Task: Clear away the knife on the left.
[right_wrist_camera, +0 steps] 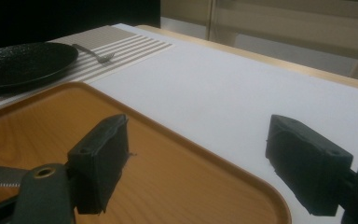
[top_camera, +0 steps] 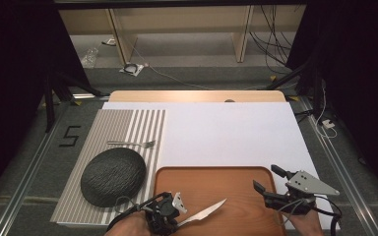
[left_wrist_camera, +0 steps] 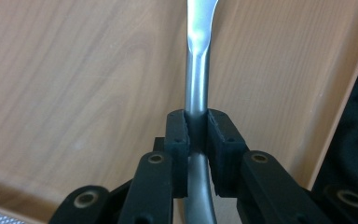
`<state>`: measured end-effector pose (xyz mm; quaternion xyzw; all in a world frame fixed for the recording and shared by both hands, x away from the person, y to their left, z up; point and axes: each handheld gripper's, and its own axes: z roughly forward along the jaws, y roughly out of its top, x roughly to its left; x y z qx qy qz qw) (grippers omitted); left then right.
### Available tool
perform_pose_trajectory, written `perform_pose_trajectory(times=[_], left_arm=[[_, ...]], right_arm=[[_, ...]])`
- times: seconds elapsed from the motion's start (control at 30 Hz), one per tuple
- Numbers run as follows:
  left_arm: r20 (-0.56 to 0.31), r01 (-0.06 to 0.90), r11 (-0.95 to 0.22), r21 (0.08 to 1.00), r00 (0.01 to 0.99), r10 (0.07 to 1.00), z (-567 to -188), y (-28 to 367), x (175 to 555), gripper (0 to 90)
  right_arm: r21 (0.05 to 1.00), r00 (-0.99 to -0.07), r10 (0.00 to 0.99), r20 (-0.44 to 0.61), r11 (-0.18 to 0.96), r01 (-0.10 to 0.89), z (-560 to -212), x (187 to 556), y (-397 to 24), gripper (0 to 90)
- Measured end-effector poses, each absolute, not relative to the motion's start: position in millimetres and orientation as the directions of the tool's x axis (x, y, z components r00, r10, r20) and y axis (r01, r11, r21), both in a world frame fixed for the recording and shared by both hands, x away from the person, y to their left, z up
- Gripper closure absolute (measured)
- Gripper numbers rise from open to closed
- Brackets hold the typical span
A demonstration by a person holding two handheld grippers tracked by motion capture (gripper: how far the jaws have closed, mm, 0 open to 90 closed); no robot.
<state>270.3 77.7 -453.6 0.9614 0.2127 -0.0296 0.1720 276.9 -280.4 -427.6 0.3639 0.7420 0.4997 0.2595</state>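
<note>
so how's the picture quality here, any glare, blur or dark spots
High view: dark at both sides, even light on the white sheet. Left gripper view: the knife shows soft glare near its blade, and the near jaw arms are blurred. Right gripper view: the plate and fork look slightly soft, the top left corner black.

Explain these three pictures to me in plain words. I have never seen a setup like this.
A person sits at a table holding a hand-held two-jaw gripper in each hand. The wide picture looks down from above; the other two come from small cameras riding on each gripper.

On the table lie a white sheet, a striped placemat with a black plate and a fork, and a wooden tray.

The left gripper is shut on the handle of a table knife, its blade out over the tray. The right gripper is open and holds nothing, beside the tray's right edge.
</note>
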Motion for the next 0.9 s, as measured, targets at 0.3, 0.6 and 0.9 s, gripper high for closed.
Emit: perform_pose_trajectory(times=[0.3, 0.6, 0.9], left_arm=[[-0.139, 0.432, -0.855, 0.287, 0.902, 0.409, -459, 80, 269, 79.1], [-0.156, 0.443, -0.832, 0.333, 0.896, 0.415, -452, 83, 271, 63.0], [-0.11, 0.389, -0.795, 0.465, 0.917, 0.384, -442, 77, 267, 56.7]], right_arm=[[0.931, -0.601, 0.799, -0.022, 0.236, 0.279, -428, 277, -280, 22.4], [0.93, -0.606, 0.795, -0.023, 0.24, 0.279, -428, 277, -280, 22.3], [0.931, -0.606, 0.795, -0.023, 0.238, 0.278, -428, 277, -280, 22.3]])
